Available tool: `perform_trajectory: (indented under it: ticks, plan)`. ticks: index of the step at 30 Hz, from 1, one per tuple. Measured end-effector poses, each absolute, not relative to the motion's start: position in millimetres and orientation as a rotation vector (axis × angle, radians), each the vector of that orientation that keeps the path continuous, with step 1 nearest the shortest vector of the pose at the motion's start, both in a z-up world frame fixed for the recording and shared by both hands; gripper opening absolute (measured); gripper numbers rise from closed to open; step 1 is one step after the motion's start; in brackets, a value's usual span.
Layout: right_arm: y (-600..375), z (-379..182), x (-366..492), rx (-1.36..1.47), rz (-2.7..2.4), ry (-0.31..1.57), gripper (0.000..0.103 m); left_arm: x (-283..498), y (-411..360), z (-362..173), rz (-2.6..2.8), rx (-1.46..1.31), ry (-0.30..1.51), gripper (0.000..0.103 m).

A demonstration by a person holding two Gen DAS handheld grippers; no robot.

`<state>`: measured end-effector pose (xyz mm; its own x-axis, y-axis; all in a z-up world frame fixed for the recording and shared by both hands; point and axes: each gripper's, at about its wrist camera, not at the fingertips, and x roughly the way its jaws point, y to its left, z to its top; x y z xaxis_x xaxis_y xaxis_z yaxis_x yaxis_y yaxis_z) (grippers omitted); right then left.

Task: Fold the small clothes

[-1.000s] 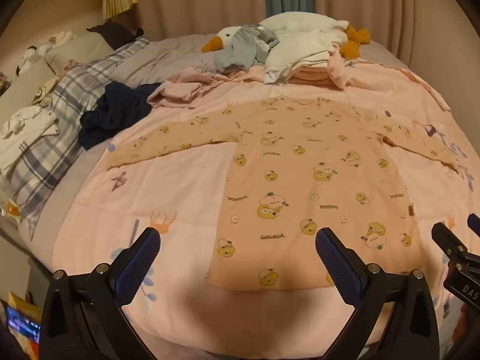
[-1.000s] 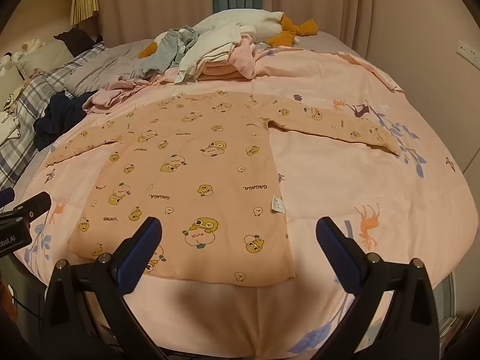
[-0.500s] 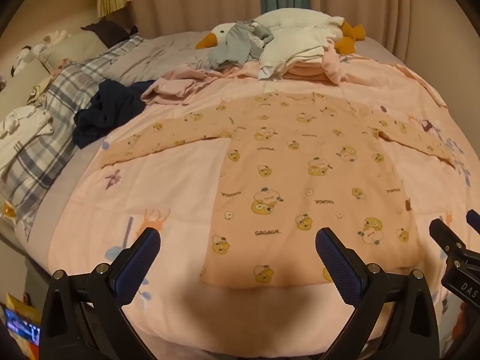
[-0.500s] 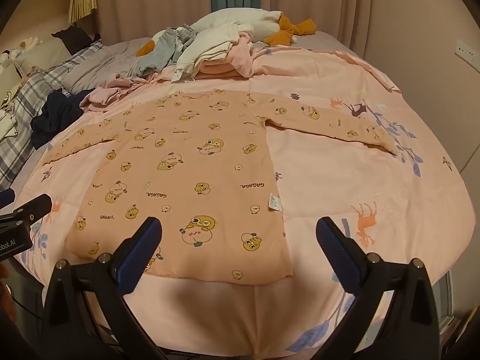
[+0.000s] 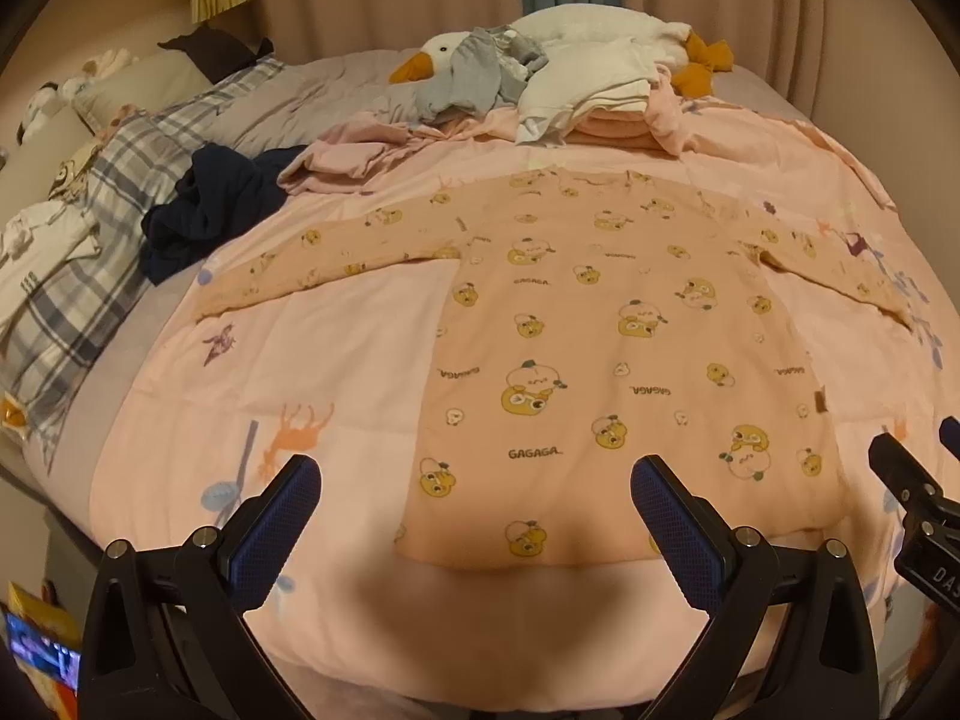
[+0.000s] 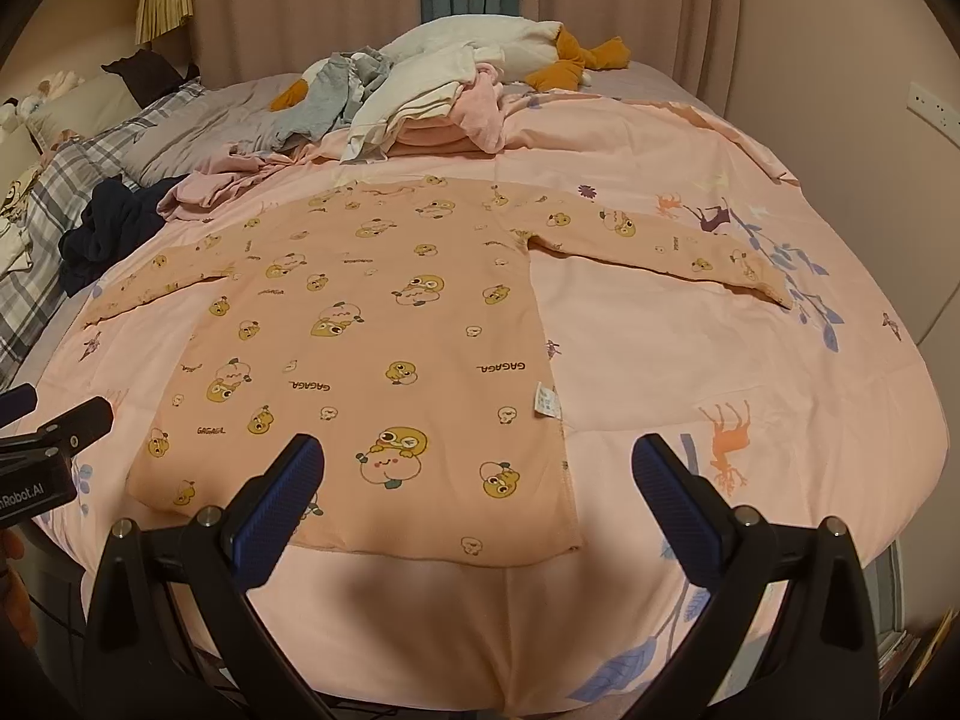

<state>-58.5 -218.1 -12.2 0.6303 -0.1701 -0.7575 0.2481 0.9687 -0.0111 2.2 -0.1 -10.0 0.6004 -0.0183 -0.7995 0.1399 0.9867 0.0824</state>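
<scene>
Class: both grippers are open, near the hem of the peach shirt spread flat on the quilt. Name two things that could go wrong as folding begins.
1. The long-sleeved shirt lies directly on the pink quilt; the left gripper or right gripper may pinch both layers.
2. The care tag at the side seam could end up showing outside the fold.
</scene>
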Motion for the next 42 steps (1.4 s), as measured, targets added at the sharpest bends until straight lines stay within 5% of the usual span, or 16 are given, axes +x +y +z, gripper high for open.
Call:
perform_trajectory:
  ticks: [42]
  plan:
    - [-215.6, -12.7, -58.9, 0.093, -0.237, 0.860, 0.103, 1.2, -3.8, -14.9, -0.100, 0.148, 0.929, 0.102]
